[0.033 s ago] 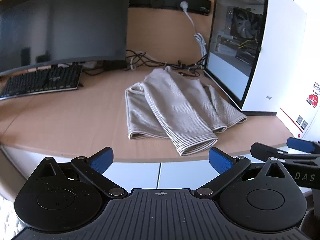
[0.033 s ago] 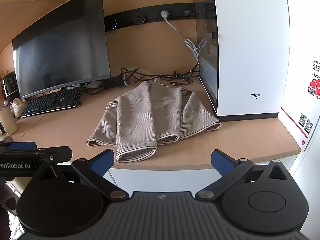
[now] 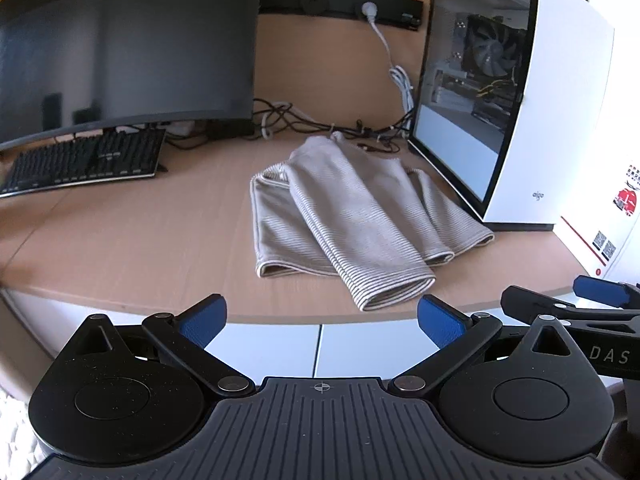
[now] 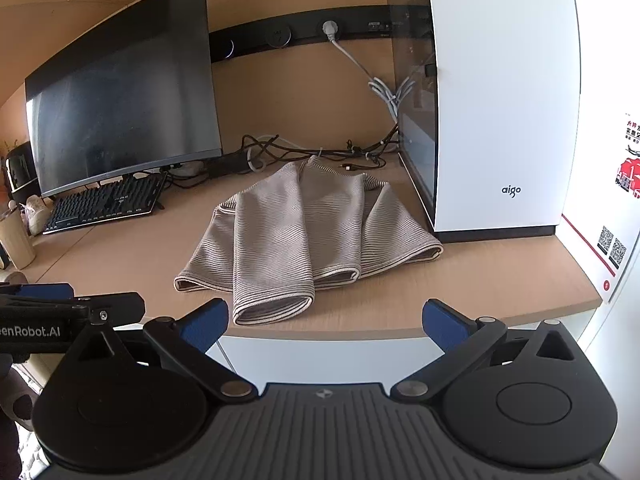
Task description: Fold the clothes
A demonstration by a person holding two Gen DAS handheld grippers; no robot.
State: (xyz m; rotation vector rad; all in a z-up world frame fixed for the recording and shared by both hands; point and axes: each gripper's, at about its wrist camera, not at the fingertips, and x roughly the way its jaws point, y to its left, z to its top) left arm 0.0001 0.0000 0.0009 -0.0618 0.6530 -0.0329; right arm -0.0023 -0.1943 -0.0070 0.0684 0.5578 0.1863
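Note:
A beige striped garment (image 3: 352, 216) lies on the wooden desk (image 3: 132, 240), sleeves folded over its body, hem toward me; it also shows in the right wrist view (image 4: 296, 232). My left gripper (image 3: 320, 318) is open and empty, held in front of the desk's front edge, short of the garment. My right gripper (image 4: 324, 318) is open and empty, also in front of the edge. Each gripper shows at the side of the other's view: the right one (image 3: 576, 304), the left one (image 4: 72, 308).
A white PC case (image 3: 516, 120) stands right of the garment, close to its sleeve. A dark monitor (image 3: 120, 48) and keyboard (image 3: 84, 160) are at the back left. Tangled cables (image 3: 320, 124) lie behind the garment. A cup (image 4: 14, 240) stands far left.

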